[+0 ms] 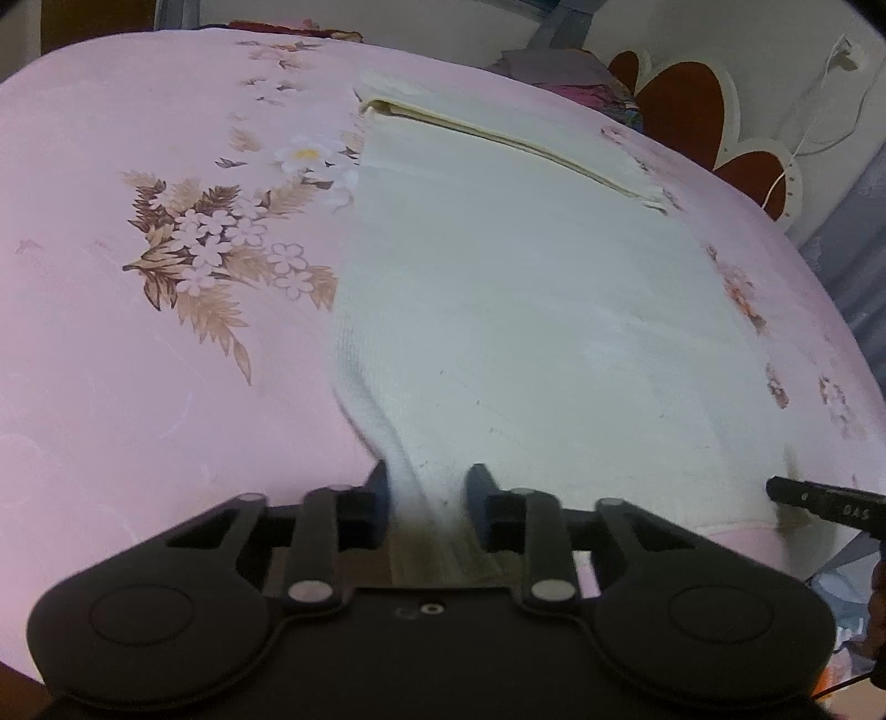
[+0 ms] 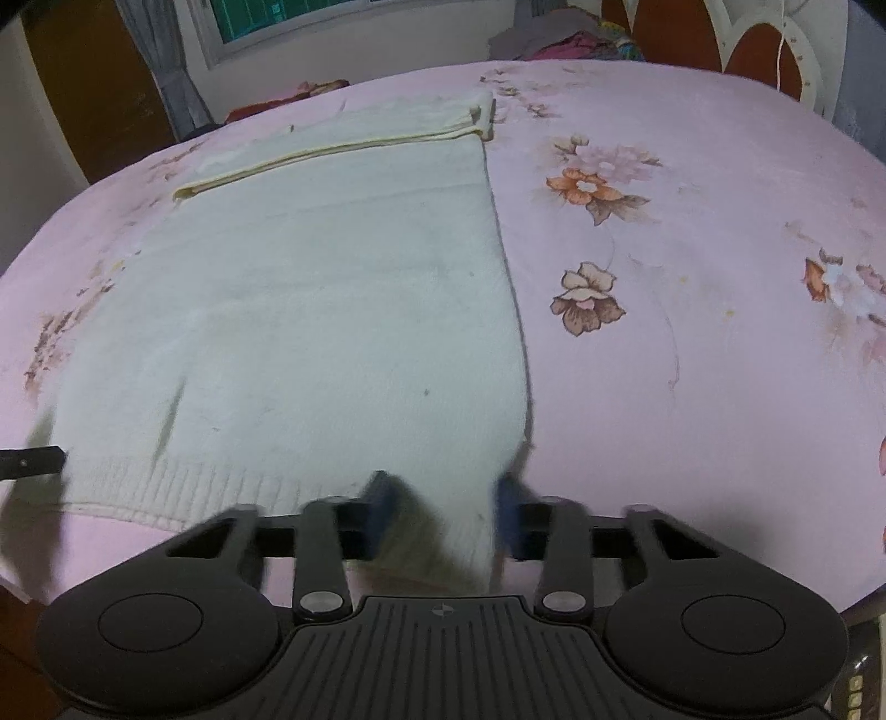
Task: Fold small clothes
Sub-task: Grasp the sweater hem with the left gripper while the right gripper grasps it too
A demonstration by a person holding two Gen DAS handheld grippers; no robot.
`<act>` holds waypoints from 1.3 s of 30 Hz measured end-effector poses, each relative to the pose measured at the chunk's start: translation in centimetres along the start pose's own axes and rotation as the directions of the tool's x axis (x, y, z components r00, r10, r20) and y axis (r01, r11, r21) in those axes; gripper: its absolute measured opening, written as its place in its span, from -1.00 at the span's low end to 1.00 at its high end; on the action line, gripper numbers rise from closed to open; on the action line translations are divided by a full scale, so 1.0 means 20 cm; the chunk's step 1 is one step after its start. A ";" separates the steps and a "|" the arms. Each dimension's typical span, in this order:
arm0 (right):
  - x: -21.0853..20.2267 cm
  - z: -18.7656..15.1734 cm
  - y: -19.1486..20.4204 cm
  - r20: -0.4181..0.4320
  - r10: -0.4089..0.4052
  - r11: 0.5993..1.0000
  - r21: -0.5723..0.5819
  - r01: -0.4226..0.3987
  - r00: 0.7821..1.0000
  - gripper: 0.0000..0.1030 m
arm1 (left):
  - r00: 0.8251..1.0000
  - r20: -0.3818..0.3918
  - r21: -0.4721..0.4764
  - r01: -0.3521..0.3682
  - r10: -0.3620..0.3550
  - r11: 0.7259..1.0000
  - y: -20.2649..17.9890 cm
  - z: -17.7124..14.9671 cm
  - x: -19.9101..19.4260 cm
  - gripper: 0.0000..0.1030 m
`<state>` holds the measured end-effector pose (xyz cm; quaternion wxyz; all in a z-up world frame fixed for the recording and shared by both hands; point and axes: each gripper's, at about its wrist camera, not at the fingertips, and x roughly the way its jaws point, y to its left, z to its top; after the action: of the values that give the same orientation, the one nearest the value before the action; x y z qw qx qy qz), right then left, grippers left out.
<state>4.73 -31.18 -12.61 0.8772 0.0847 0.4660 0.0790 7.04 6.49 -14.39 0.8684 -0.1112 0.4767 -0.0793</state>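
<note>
Cream knit garment (image 1: 515, 299) lies flat on a pink flowered bedsheet (image 1: 138, 360), filling the centre of both views, its folded yellowish edge toward the top of the frame. At the lower middle of the left wrist view, the left claw (image 1: 426, 493) pinches the garment's near left corner, fabric bunched between its dark pads. At the lower middle of the right wrist view, the right claw (image 2: 446, 507) (blurred) has the near right corner between its pads, apparently pinching it. A pile of coloured clothes (image 2: 570, 41) sits at the upper right.
</note>
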 end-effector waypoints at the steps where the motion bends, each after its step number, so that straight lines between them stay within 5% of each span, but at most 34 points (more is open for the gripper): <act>1: 0.00 0.00 0.00 -0.004 0.001 1.000 -0.001 -0.001 1.000 -0.53 | 1.000 0.000 -0.006 0.003 -0.003 1.000 0.01 0.01 0.00 -0.68; 5: 0.00 0.01 0.02 -0.018 0.024 1.000 -0.001 -0.024 1.000 -0.85 | 1.000 0.007 -0.007 0.023 -0.023 1.000 0.02 0.03 -0.01 -0.84; 17: -0.12 0.22 0.07 0.087 0.119 0.993 -0.002 -0.119 0.989 -0.87 | 0.981 0.183 0.075 0.050 -0.063 0.996 -0.08 0.31 -0.16 -0.90; 26: -0.13 0.61 0.02 0.220 0.188 0.978 0.048 -0.203 0.957 -0.88 | 0.954 0.295 0.067 0.042 -0.060 0.997 -0.12 0.70 -0.10 -0.92; 39: 0.29 1.24 -0.10 0.290 0.218 0.959 0.111 -0.259 0.932 -0.88 | 0.933 0.360 -0.013 -0.013 0.017 1.000 -0.15 1.21 0.25 -0.92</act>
<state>28.62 -33.80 -4.04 0.9085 0.2156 0.3303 0.1381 30.08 5.27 -5.00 0.9410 -0.1248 0.3108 -0.0485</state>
